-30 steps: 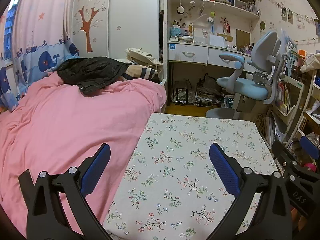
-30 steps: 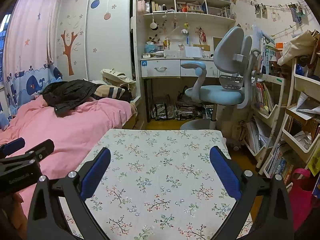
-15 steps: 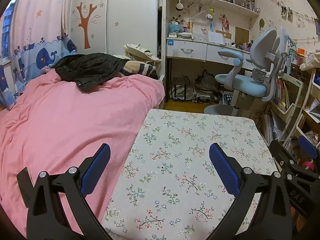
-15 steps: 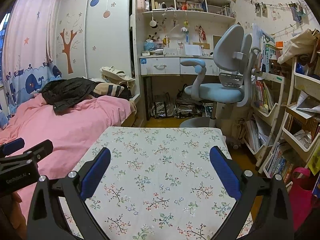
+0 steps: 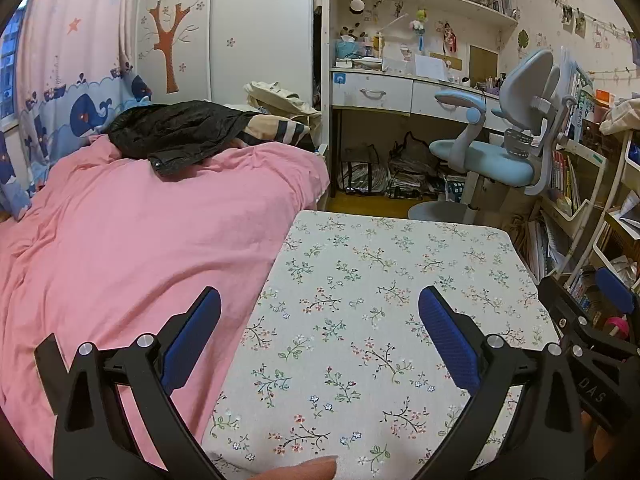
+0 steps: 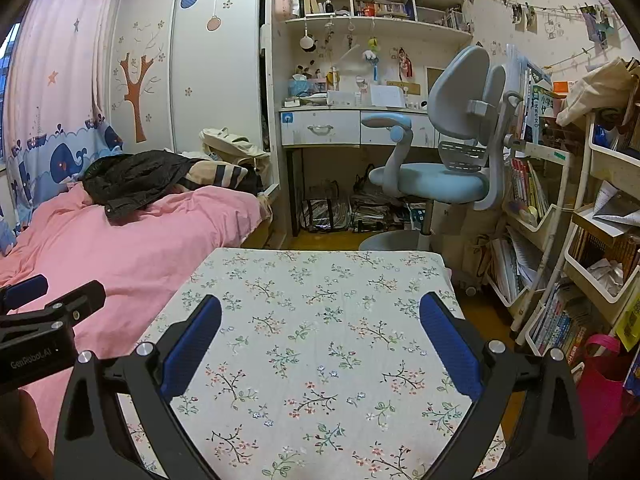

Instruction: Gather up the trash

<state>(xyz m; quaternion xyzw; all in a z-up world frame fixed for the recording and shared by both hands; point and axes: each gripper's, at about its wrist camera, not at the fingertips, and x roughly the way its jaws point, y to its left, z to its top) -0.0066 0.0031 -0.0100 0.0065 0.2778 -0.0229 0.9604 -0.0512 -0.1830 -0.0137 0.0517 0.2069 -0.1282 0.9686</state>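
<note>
My left gripper (image 5: 320,316) is open and empty, held above the near left part of a table with a floral cloth (image 5: 384,280). My right gripper (image 6: 320,320) is open and empty above the same table (image 6: 320,300). The right gripper also shows at the right edge of the left wrist view (image 5: 592,320), and the left gripper at the left edge of the right wrist view (image 6: 44,308). No trash shows on the cloth. Crumpled paper (image 6: 608,272) lies in a white shelf bin at the right.
A bed with a pink cover (image 5: 120,248) lies left of the table, with a black jacket (image 5: 176,132) on it. A blue desk chair (image 6: 440,168) stands beyond the table before a desk (image 6: 352,128). Bookshelves (image 6: 560,240) and a pink bag (image 6: 600,384) stand at the right.
Both views have tilted slightly upward, so the table sits a little lower in frame. Both grippers stay open and empty.
</note>
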